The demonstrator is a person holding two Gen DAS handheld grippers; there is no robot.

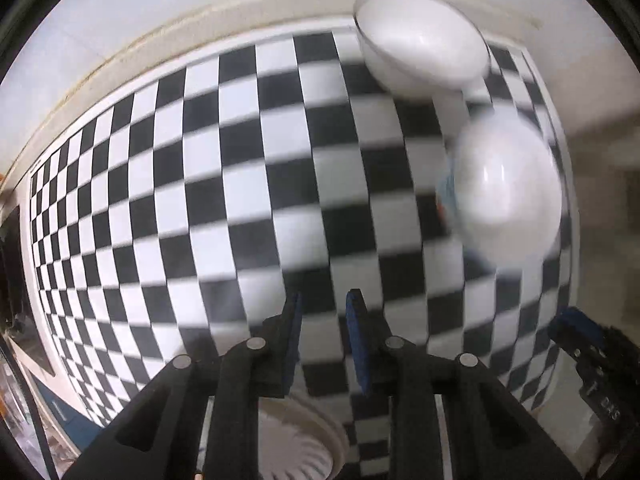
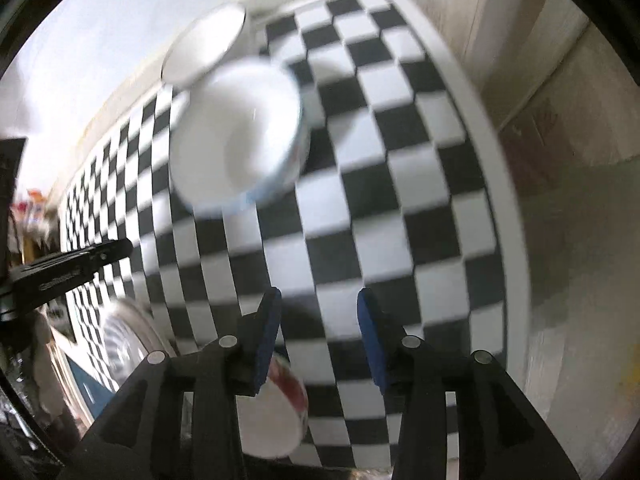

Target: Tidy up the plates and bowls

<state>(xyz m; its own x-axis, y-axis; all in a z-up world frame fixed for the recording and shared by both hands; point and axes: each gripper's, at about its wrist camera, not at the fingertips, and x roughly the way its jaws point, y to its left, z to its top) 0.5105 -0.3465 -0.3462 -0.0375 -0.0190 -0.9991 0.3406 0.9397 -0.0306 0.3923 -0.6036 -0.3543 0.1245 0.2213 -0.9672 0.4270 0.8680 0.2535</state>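
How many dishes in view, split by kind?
Bowls: 3 (plain white bowl, blue-banded bowl, red-patterned bowl)
Plates: 1 (ribbed plate)
Total: 4

The left gripper [image 1: 323,300] is pointing straight down, its blue-padded jaws standing a narrow gap apart with nothing between the fingertips. The right gripper [image 2: 319,296] is tilting steeply down, its jaws parted wider, and nothing is lying between its pads [image 2: 368,316] either.
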